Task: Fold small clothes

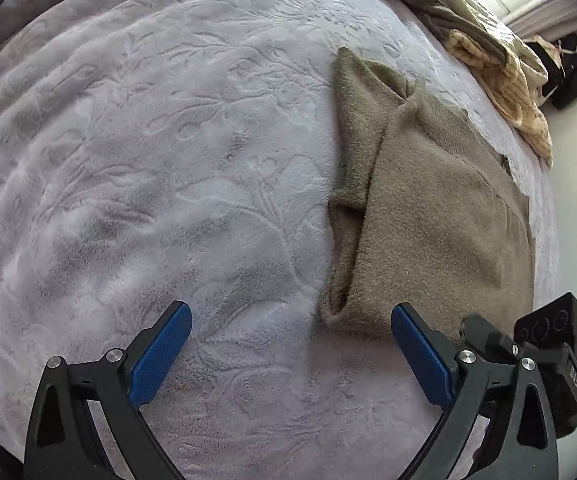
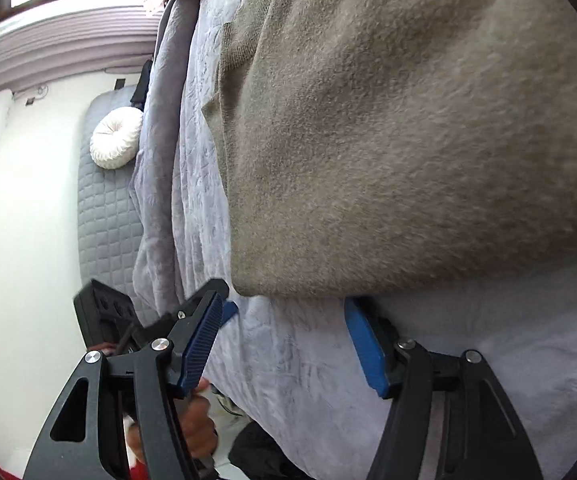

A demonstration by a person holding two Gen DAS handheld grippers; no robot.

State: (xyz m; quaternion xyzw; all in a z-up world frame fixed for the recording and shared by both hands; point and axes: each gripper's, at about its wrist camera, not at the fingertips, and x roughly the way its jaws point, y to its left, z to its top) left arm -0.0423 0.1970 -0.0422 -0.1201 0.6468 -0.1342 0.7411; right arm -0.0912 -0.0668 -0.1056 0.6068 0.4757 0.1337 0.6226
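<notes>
Two hand-held grippers, each with two blue-padded fingers. Left hand-held gripper [image 1: 290, 350] stood wide open over the pale lilac embossed plush bed cover [image 1: 148, 160], nothing between its pads. Right hand-held gripper [image 2: 284, 340] stood open too, pads clear of cloth, just short of the hem. One olive-brown fleece garment [image 1: 428, 208], partly folded, lay flat on the bed. Beyond it, one heap of crumpled clothes [image 1: 488, 48].

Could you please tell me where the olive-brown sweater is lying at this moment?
The olive-brown sweater lies partly folded on the lilac blanket, right of centre in the left wrist view, below the heap of clothes, just beyond the open left gripper.
</notes>
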